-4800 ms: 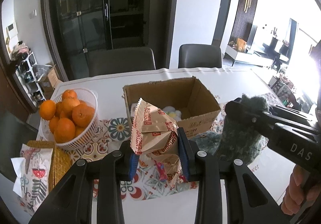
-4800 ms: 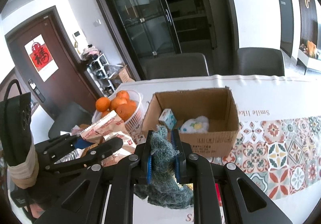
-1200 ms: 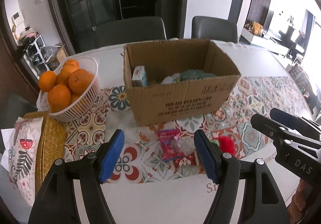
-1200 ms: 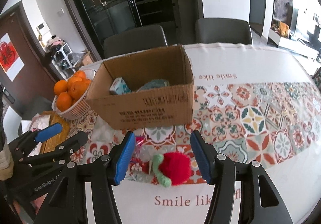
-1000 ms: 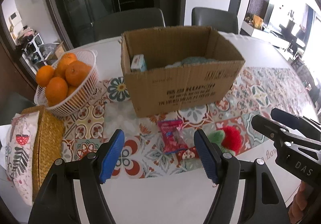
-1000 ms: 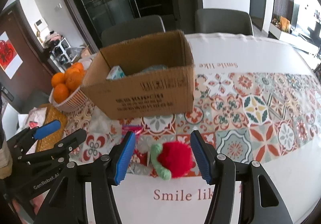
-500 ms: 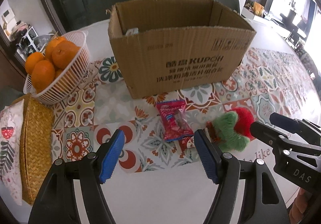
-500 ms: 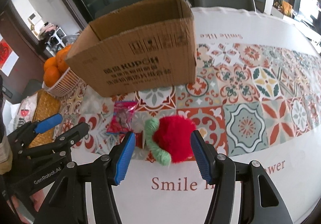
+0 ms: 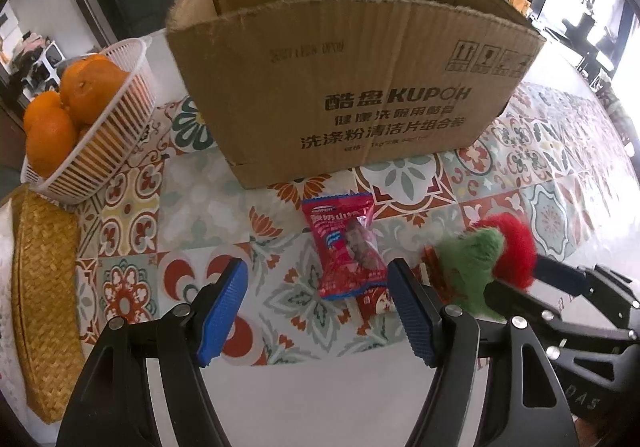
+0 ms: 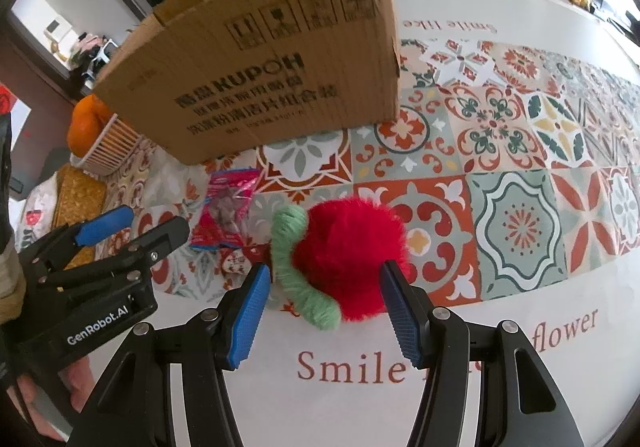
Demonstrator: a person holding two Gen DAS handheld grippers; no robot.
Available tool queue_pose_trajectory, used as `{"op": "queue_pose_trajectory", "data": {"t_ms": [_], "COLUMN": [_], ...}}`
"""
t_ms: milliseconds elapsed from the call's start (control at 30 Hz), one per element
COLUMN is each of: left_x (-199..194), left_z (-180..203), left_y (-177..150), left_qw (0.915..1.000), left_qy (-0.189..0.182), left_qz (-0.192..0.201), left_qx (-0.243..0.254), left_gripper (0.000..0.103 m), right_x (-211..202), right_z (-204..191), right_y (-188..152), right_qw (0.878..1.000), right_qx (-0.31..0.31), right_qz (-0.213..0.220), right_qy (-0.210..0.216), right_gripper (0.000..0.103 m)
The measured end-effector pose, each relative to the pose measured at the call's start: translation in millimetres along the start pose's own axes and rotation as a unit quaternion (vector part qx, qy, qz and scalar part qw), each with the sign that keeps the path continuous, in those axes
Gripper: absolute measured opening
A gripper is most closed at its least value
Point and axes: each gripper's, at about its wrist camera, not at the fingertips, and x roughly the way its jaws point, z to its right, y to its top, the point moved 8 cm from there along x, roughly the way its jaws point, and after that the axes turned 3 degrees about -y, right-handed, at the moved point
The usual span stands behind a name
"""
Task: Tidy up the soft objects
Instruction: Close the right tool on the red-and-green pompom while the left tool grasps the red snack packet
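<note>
A red and green fuzzy toy (image 10: pixel 344 247) lies on the patterned tablecloth in front of the cardboard box (image 10: pixel 280 59). My right gripper (image 10: pixel 322 287) is open, its blue pads on either side of the toy's near end. A red snack packet (image 9: pixel 346 243) lies left of the toy, with a smaller packet (image 9: pixel 370 305) partly under it. My left gripper (image 9: pixel 316 291) is open and low over the cloth, the red packet between and just beyond its pads. The toy (image 9: pixel 492 251), box (image 9: pixel 352 87) and right gripper (image 9: pixel 532 287) show in the left wrist view.
A white basket of oranges (image 9: pixel 80 119) stands left of the box. A woven straw mat (image 9: pixel 44 299) lies at the table's left edge. The cloth's white border with printed words (image 10: pixel 440 351) runs along the near edge. Chairs stand behind the table.
Both grippers have moved down and forward toward the table. The red packet now sits between the left pads and the fuzzy toy between the right pads. Both stay open.
</note>
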Motion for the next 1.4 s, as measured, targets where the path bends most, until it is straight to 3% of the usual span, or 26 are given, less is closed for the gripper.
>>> {"op": "queue_pose_trajectory", "data": {"t_ms": [633, 900, 1133, 1400], "left_x": [56, 73, 74, 48], "left_z": [14, 17, 16, 17], "left_y": [14, 20, 14, 12], "left_qw": [0.9992, 0.9984, 0.9984, 0.9992], "left_qy": [-0.016, -0.027, -0.035, -0.036], "left_qz": [-0.036, -0.048, -0.044, -0.019], "left_qx": [-0.009, -0.011, -0.003, 0.005], "left_gripper": [0.07, 0.048, 0.038, 0.036], "right_x": [40, 47, 44, 25], "right_z": [8, 8, 9, 16], "right_y": [7, 11, 14, 17], "right_qw": [1.0, 1.0, 1.0, 0.999], "right_qx": [0.015, 0.014, 0.022, 0.028], "right_qz": [-0.022, -0.017, -0.005, 0.016], "right_qy": [-0.005, -0.007, -0.002, 0.003], "right_gripper": [0.058, 0.049, 0.042, 0.04]}}
